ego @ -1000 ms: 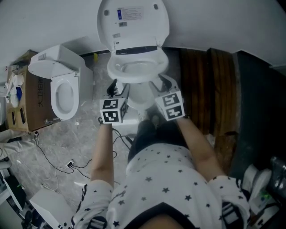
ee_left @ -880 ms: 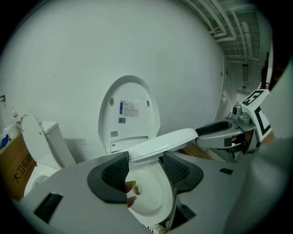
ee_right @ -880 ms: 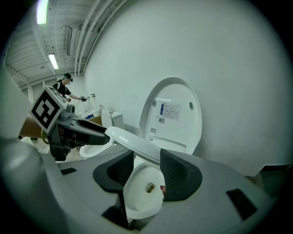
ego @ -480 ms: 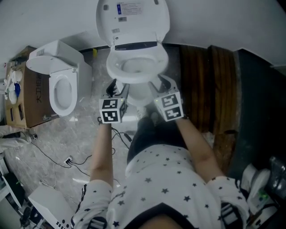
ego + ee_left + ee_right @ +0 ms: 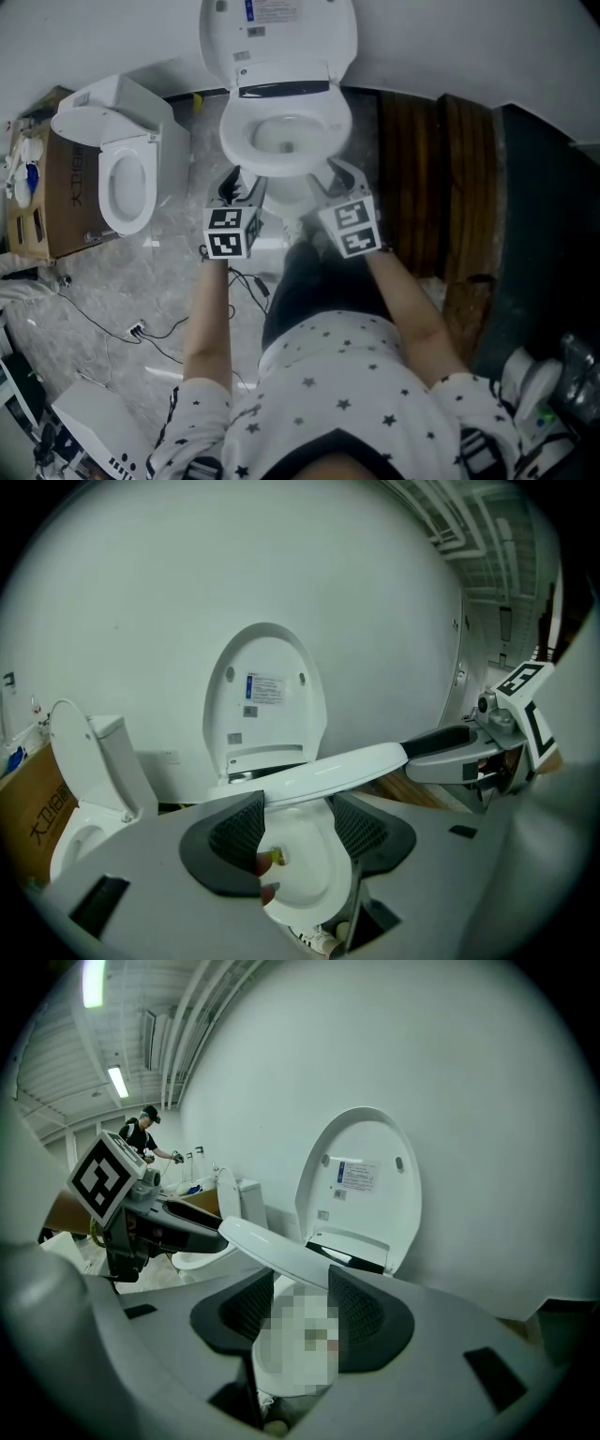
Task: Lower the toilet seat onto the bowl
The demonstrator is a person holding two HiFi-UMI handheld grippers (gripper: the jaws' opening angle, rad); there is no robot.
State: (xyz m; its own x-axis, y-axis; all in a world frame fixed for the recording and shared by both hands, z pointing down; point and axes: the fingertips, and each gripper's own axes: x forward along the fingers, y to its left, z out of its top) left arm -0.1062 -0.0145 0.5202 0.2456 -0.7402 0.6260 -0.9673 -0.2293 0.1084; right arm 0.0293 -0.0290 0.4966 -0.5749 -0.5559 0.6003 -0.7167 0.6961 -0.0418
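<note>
Propping the toilet seat (image 5: 337,766) at a slant above the toilet bowl (image 5: 305,878): hinged end down at the back of the bowl, free end raised a little over the bowl's front, not yet lying on the rim.

Reaching the left gripper (image 5: 298,808) in at the bowl's front left, angling it down toward the bowl. Spreading its fingers (image 5: 234,832) wide, meeting the seat's edge only at their tips rather than clamping it, with the open bowl showing through the gap.

Reaching the right gripper (image 5: 300,1283) in at the bowl's front right at much the same downward angle. Spreading its fingers (image 5: 248,1307) fairly wide as well, again with the seat's edge crossing at the tips and nothing squeezed between the pads.

Leaning the lid (image 5: 278,37) upright behind the bowl, against the pale wall (image 5: 94,37).

Sharing the grey floor (image 5: 159,281) with a second toilet (image 5: 122,173) left of the bowl in the head view, a cardboard box (image 5: 42,202) farther left beyond it, loose cables (image 5: 112,328) trailing in front of the bowl and to its left, and dark wooden boards (image 5: 431,178) just right of the bowl.

Catching, in the right gripper view, another person (image 5: 142,1131) standing well away beyond the second toilet.
</note>
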